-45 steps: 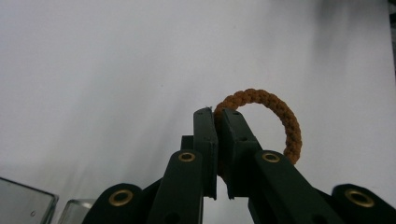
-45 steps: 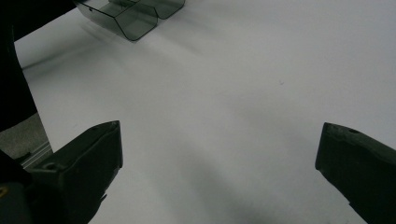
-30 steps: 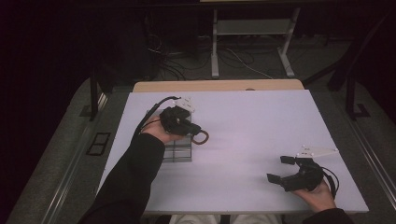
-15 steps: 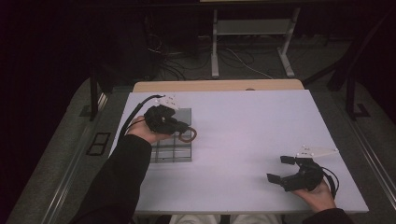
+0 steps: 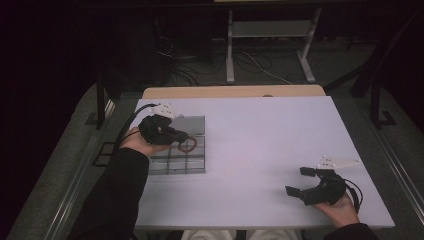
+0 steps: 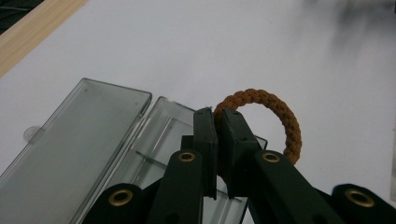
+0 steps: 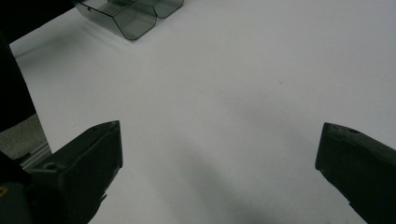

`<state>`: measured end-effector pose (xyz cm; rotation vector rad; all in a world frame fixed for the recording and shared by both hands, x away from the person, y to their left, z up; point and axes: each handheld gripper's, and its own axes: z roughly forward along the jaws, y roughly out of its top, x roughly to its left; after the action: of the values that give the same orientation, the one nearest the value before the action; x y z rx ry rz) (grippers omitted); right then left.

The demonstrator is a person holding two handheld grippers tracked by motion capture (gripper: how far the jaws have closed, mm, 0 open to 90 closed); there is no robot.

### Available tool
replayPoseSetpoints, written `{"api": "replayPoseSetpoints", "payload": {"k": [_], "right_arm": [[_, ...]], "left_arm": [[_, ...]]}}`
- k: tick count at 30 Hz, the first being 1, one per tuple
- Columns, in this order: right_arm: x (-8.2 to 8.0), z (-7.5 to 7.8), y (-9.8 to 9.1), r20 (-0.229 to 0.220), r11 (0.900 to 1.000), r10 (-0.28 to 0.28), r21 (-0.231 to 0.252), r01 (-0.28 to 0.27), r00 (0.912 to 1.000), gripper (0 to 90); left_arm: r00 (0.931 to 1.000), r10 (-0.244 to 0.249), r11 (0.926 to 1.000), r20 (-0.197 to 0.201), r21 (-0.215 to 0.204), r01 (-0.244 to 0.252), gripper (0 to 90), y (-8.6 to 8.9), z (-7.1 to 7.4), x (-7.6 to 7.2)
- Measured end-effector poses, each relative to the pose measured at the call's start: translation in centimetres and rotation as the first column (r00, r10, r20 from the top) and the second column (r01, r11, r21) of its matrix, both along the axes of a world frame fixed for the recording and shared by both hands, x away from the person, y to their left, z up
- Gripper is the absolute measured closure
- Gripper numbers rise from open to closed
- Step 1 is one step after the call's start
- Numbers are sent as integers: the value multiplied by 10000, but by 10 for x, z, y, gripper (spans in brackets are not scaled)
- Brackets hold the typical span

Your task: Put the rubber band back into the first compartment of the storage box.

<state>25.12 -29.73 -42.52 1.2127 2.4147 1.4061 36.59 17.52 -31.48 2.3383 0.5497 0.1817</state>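
Ring (image 6: pixel 275 114), brown braided cord, is clenched edge-on in your left gripper (image 5: pixel 176 136) jaws, held above the clear compartment box (image 5: pixel 196 165) at the worktop's (image 5: pixel 260 140) left. A second ago that hand sat lower over the box; it has since slid toward the far-left corner with the ring, so my guess is you're lifting it out, not placing. Box lid (image 6: pixel 70 140) lies open flat; visible compartments look empty. Your right gripper (image 5: pixel 306 186) rests near the right edge, jaws spread, empty.
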Motion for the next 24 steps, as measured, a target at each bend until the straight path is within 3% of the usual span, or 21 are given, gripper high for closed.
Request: {"api": "replayPoseSetpoints", "payload": {"k": [10, 24], "right_arm": [[0, 0, 0, -39, 10000, -15, -9, 15, 10000, 0], [1, -1, 1, -14, 10000, -37, -65, 36, 10000, 0]], "left_arm": [[9981, 616, 9981, -93, -79, -616, 840, 26, -5, -1], [9878, 1543, 9879, -196, -138, -1545, 840, 59, -15, -3]]}}
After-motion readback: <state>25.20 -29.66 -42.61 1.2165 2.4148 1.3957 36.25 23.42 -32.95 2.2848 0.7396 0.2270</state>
